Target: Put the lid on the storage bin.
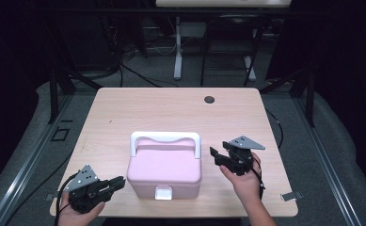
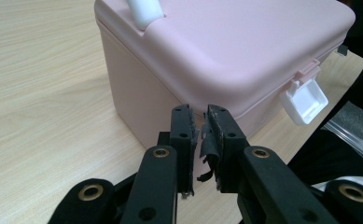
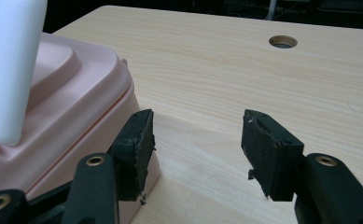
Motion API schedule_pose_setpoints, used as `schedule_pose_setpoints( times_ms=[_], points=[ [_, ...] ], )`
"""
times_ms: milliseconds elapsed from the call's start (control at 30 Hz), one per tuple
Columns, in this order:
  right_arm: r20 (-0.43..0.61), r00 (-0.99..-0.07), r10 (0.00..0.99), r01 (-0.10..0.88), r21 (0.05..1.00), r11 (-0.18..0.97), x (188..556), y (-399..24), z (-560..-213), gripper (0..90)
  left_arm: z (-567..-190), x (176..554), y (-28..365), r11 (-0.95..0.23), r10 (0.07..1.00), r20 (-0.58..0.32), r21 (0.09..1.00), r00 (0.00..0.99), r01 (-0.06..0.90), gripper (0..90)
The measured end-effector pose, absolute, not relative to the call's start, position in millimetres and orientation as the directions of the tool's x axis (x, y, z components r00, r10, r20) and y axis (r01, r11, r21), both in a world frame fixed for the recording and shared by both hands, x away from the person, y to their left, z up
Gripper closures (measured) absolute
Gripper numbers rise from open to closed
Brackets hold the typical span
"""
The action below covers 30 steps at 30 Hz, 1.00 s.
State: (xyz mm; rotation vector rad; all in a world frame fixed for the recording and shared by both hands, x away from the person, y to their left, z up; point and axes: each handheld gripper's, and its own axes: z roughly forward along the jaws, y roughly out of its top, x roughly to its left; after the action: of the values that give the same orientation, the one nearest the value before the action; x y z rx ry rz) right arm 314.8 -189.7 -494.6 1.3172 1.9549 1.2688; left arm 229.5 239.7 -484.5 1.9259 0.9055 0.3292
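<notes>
While the pink box (image 1: 164, 170) sits mid-table, each claw flanks it.

Right gripper (image 3: 197, 140) low in the frame, jaws wide apart, nothing between them; pink box (image 3: 67, 116) with white handle (image 3: 11, 65) at left, table (image 3: 244, 70) hole (image 3: 282, 42) upper right
</notes>
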Motion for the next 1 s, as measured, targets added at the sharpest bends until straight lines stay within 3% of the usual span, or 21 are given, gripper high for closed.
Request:
schedule_pose_setpoints(
  times_ms=[1000],
  points=[
    [0.109, -0.427, 0.897, 0.468, 0.876, 0.116, 315, -190, -496, 43.6, -477, 266, 252, -0.226, 0.779, -0.123, 0.859, 0.614, 0.460, 68.0]
  ],
)
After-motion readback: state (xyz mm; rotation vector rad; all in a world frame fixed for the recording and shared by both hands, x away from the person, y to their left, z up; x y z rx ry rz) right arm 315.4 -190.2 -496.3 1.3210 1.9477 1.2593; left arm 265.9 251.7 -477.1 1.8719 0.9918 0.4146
